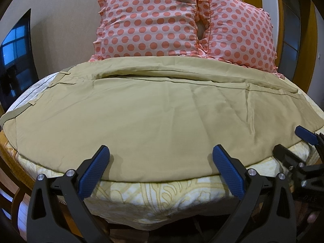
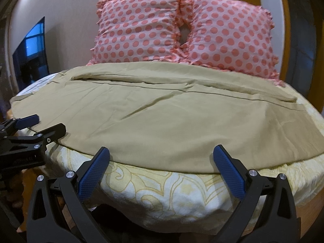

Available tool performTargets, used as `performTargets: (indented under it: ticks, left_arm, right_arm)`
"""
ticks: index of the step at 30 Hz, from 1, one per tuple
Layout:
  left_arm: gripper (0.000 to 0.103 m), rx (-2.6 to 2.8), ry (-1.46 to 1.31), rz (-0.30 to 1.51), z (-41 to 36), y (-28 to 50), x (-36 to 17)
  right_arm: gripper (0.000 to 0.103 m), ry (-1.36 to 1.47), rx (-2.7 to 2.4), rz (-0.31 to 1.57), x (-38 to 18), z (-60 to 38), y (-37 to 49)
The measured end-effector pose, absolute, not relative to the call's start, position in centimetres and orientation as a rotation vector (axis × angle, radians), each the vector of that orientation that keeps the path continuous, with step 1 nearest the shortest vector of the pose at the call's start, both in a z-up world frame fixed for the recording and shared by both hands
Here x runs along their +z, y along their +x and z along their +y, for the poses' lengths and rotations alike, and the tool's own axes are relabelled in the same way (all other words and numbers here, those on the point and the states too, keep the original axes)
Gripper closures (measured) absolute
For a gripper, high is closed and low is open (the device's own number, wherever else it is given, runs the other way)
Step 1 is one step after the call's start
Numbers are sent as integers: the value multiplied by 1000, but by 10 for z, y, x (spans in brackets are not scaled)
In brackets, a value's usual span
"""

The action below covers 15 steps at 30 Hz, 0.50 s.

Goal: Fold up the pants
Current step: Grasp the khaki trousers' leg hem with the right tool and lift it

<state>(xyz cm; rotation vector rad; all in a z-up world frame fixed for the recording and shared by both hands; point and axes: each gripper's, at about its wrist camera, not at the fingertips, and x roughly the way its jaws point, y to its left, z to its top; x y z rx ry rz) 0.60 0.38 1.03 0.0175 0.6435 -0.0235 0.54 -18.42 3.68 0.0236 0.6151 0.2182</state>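
Observation:
Khaki pants [image 1: 141, 113] lie flat across the bed, waistband at the left, one leg folded over the other; they also show in the right wrist view [image 2: 162, 117]. My left gripper [image 1: 161, 151] is open and empty, fingertips just over the pants' near edge. My right gripper [image 2: 161, 152] is open and empty at the near edge further right. Each gripper shows in the other's view: the right one [image 1: 293, 139] at the right side, the left one [image 2: 48, 124] at the left side, both open.
Two pink polka-dot pillows [image 1: 149, 20] stand against the wall behind the pants. The bed has a cream patterned cover [image 2: 162, 186] and a wooden frame [image 1: 12, 156]. A dark TV screen [image 1: 16, 54] hangs at the left. A wooden door frame [image 1: 279, 20] is at the right.

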Motion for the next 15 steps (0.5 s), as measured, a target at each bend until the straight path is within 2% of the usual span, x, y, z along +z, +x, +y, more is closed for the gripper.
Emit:
performTargets:
  ticks: [6,12,15]
  left_arm:
    - [2,-3,11,537,11,25,53]
    - [2,59,-17,500,15,80,81]
    - [2,64,-32,512,16,105,83]
  right_arm:
    - [1,199,156,546,110,-269,72]
    - [1,293,-155,643,122,-360,218]
    - [18,319,-316,719,106,-401,288]
